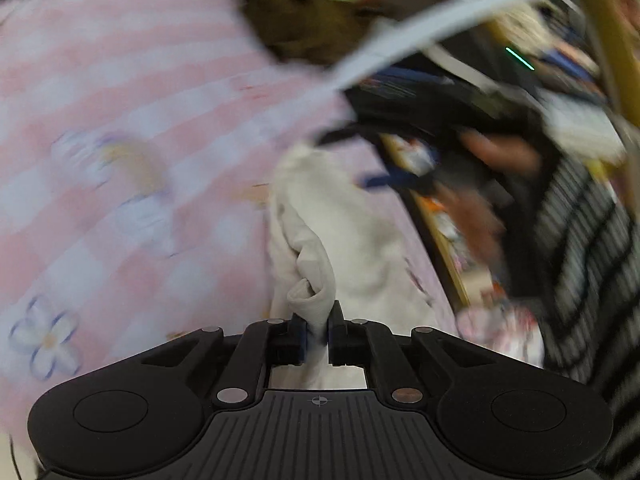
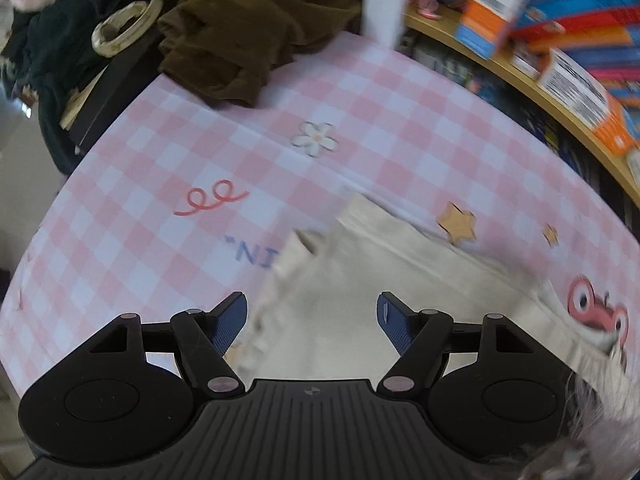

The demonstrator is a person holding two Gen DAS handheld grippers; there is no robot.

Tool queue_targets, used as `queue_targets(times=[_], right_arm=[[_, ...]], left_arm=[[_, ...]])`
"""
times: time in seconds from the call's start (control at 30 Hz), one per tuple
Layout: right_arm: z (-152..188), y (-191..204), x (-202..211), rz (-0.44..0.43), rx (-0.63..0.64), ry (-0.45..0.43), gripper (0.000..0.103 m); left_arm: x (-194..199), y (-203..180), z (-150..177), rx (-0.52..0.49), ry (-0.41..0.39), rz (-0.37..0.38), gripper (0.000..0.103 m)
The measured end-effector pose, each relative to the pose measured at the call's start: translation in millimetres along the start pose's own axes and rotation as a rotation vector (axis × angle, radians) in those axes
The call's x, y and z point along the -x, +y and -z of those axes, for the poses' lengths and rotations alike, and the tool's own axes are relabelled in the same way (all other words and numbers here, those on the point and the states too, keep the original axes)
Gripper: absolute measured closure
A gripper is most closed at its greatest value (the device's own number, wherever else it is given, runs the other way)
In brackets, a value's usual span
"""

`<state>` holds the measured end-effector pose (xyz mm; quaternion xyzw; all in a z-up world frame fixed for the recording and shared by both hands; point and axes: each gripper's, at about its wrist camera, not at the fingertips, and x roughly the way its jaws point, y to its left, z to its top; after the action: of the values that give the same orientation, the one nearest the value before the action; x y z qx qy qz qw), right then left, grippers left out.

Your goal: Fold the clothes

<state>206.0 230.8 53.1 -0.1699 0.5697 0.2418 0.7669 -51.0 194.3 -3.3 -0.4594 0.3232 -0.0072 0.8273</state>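
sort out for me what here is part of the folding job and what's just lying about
In the job:
- cream garment, pinched by the left claw
- right claw, open over it
- pink checked cloth underneath

Lying about:
- brown garment
- dark clothes
- boxes on the shelf
- pale ring

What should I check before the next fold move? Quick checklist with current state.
1. Left gripper pinching the cream garment: ok, jaws closed on a bunched fold.
2. Right gripper free to take a hold: ok, jaws wide open, nothing between them.
3. Garment below the right gripper: ok.
4. Garment lying flat: not ok, bunched at the left grip.
5. Checked tablecloth beyond the garment bare: ok; brown clothing sits at the far edge.
6. Exact garment outline: cannot tell, left view is blurred.
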Motion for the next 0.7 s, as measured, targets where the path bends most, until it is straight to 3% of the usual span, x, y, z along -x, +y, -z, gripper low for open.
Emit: queue_targets(times=[0.17,0.33,0.5,0.53,0.7], right_arm=[[-12,27,-23,0.065,0.12,0.097,0.036],[-9,37,-37,0.145,0.199,0.166,0.04],[-4,25,-40,0.152,0.165,0.2,0.076],[-3,20,-37,0.149,0.157,0.194,0.089],[1,-4,-13,0.096,0.12,0.132,0.096]], left_arm=[[-1,-29,2,-0.183,0.009,0.052,0.095],[-1,-45,6,-0.275,0.005,0.075,0.095],[-3,-49,7,-0.291,0.01,0.079,0.095],[-2,-50,8,-0.296,0.01,0.079,0.095],[3,-63,15,-0.352,-0.001,0.089,0.096]])
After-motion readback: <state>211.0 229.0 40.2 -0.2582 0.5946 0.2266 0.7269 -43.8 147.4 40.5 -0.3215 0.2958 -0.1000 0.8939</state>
